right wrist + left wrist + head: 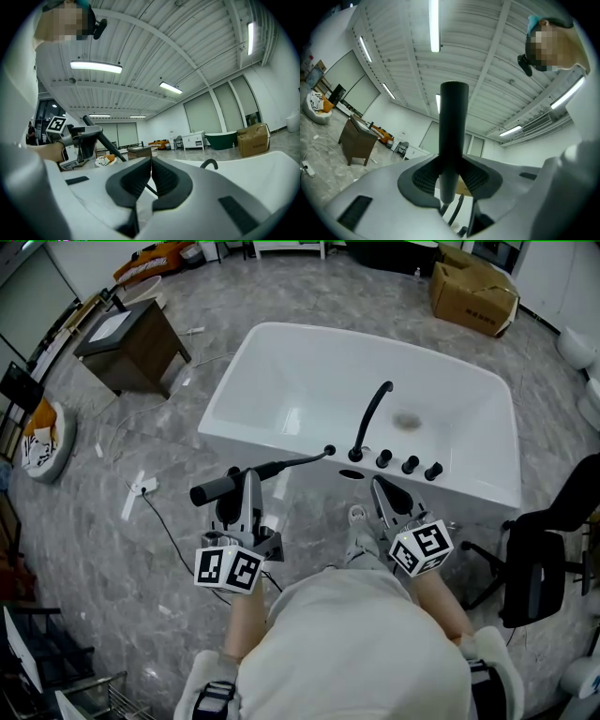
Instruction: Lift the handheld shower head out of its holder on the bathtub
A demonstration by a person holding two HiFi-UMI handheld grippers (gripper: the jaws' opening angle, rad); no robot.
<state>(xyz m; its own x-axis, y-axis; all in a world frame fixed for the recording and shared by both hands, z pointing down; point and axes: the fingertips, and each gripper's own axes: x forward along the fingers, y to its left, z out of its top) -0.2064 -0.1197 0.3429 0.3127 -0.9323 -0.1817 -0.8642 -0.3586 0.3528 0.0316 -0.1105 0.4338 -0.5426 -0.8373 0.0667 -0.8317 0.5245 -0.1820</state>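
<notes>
The black handheld shower head (pixel 217 488) is a long wand lying slantwise in front of the white bathtub (pixel 281 442). My left gripper (pixel 250 482) is shut on it. Its thin end reaches to the small black holder (pixel 329 451) on the tub's near rim; I cannot tell whether it still sits in it. In the left gripper view the shower head (pixel 453 126) stands upright, pinched between the pads of the left gripper (pixel 451 177). My right gripper (pixel 382 489) hovers in front of the rim, shut on nothing. The right gripper view shows its jaws (pixel 151 176) pressed together, with the left gripper (pixel 78 140) and shower head (pixel 104 139) at the left.
A curved black faucet (pixel 371 416) and a row of black knobs (pixel 409 464) stand on the near rim. A dark wooden cabinet (pixel 129 341) is at the far left, a cardboard box (pixel 472 292) behind the tub, a black chair (pixel 542 563) at the right. A cable (pixel 167 532) lies on the floor.
</notes>
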